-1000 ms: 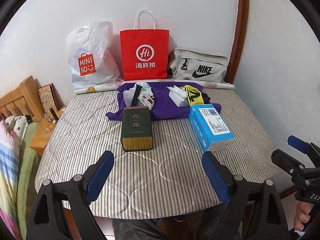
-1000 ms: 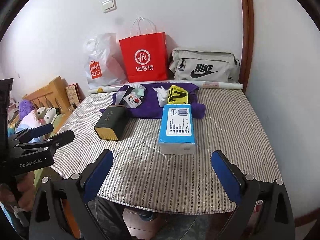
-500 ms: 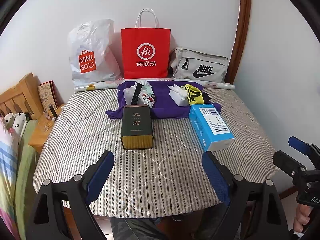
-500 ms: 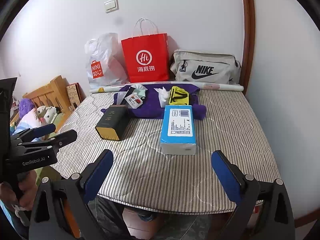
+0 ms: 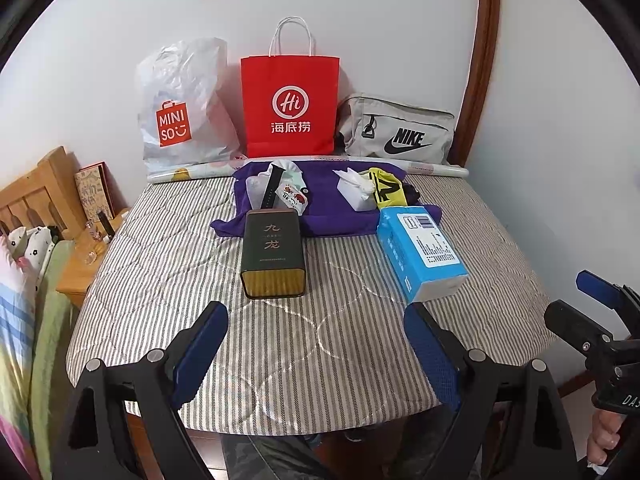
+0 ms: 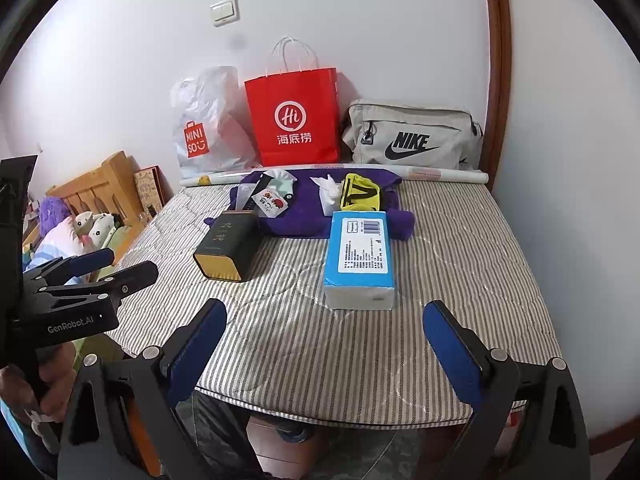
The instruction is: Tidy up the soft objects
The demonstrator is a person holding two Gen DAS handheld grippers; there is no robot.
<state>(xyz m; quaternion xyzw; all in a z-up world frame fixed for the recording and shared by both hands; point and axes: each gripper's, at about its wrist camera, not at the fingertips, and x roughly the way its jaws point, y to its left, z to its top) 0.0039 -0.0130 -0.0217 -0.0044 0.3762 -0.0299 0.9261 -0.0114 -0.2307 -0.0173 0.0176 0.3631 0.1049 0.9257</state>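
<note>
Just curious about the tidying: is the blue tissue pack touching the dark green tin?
Apart. The right wrist view shows a strip of striped mattress between the blue tissue pack and the dark green tin.

The purple cloth (image 5: 320, 204) is partly covered by the dark tin (image 5: 273, 254), the blue tissue pack (image 5: 420, 252) and the small items lying on it. The print on the tissue pack is too small to read. The right claw (image 5: 592, 312) is cut off by the picture's edge in the left wrist view.
</note>
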